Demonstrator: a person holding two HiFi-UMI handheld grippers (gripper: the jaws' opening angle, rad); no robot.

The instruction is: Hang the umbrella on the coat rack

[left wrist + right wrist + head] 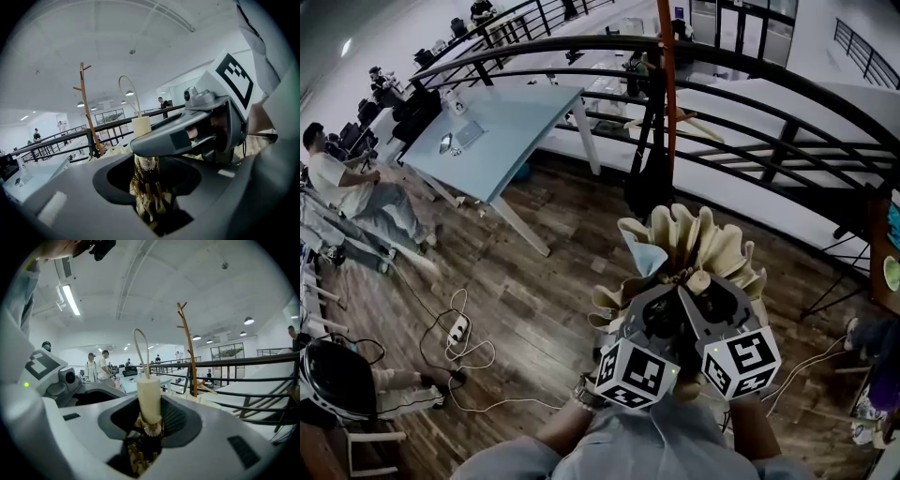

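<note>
A folded beige umbrella [694, 246] with a ruffled canopy is held in the air in front of me by both grippers, side by side. My left gripper [661, 302] is shut on the bunched ribs and cloth [149, 190]. My right gripper [712, 292] is shut on the umbrella just below its cream handle [149, 399], whose thin loop strap [139, 345] stands upright. In the left gripper view the right gripper [201, 126] crosses just above the left one. The orange-brown coat rack [667, 84] stands ahead by the railing, apart from the umbrella, with bare branch hooks [182, 310] at its top.
A black bag [649, 178] hangs on the rack's pole. A dark curved railing [750, 103] runs behind it. A light blue table [502, 131] stands to the left, a seated person [347, 183] beyond it. Cables and a power strip [459, 330] lie on the wood floor.
</note>
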